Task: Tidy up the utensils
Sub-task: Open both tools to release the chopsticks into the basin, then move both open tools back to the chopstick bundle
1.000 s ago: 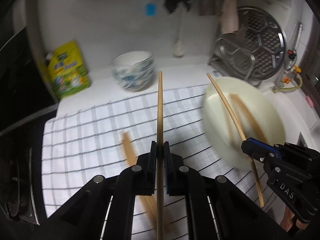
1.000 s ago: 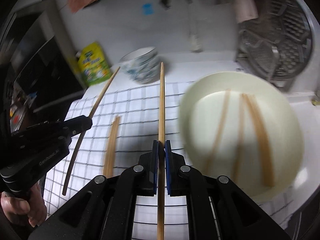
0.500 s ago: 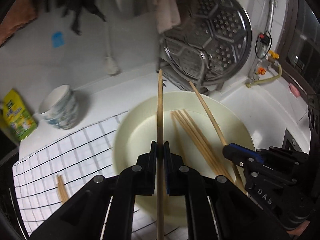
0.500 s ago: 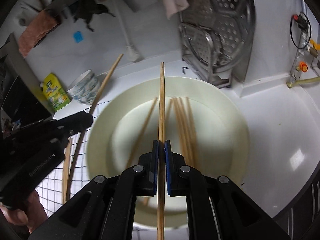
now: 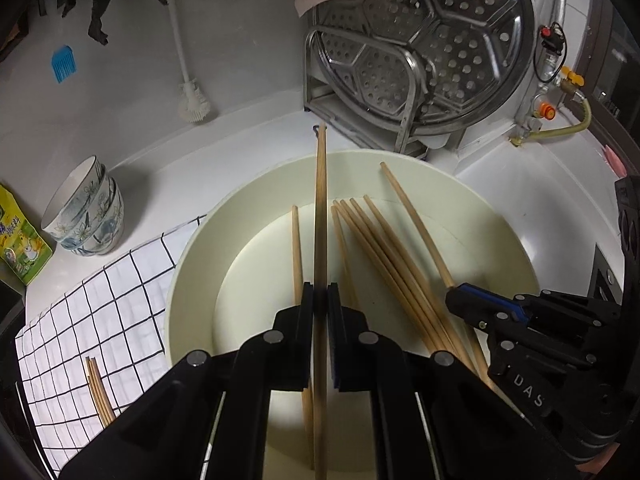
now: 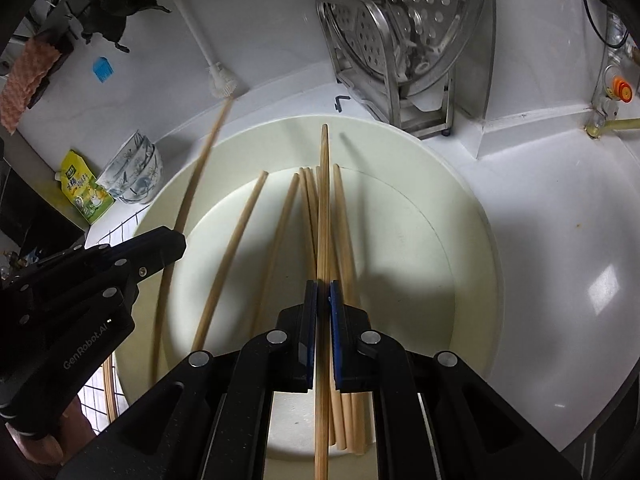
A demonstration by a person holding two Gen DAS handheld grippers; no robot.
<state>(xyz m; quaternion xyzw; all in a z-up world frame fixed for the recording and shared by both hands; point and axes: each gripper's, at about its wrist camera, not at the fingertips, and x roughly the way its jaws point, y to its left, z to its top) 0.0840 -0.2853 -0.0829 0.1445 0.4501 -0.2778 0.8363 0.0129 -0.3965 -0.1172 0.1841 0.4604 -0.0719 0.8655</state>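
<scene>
We are holding the left gripper [image 5: 320, 300] over the cream basin [image 5: 192, 264], its two fingers pinched tight on a single chopstick [image 5: 321, 208] that is running straight away from us, its far tip reaching past the basin's far rim. To the right, the right gripper [image 6: 323, 300] is likewise clamped fully down on its own chopstick [image 6: 324, 200], which is pointing toward the far rim above the basin's floor. In the left wrist view that right gripper is showing at the right edge with its stick angling up and to the left; in the right wrist view the left gripper is showing at the left edge, its stick slanting toward the white brush [image 6: 220, 80] by the wall.

Several loose chopsticks [image 6: 280, 216] are lying inside the basin, fanned from the near side toward the far side. A few more [image 5: 98, 392] are resting on the checked cloth [image 5: 120, 300] to the left of the basin. Farther left, stacked patterned bowls [image 5: 86, 216] are standing beside a yellow-green packet [image 5: 20, 240]. Beyond the basin a perforated steel steamer tray [image 5: 424, 40] is leaning upright in a metal rack.
</scene>
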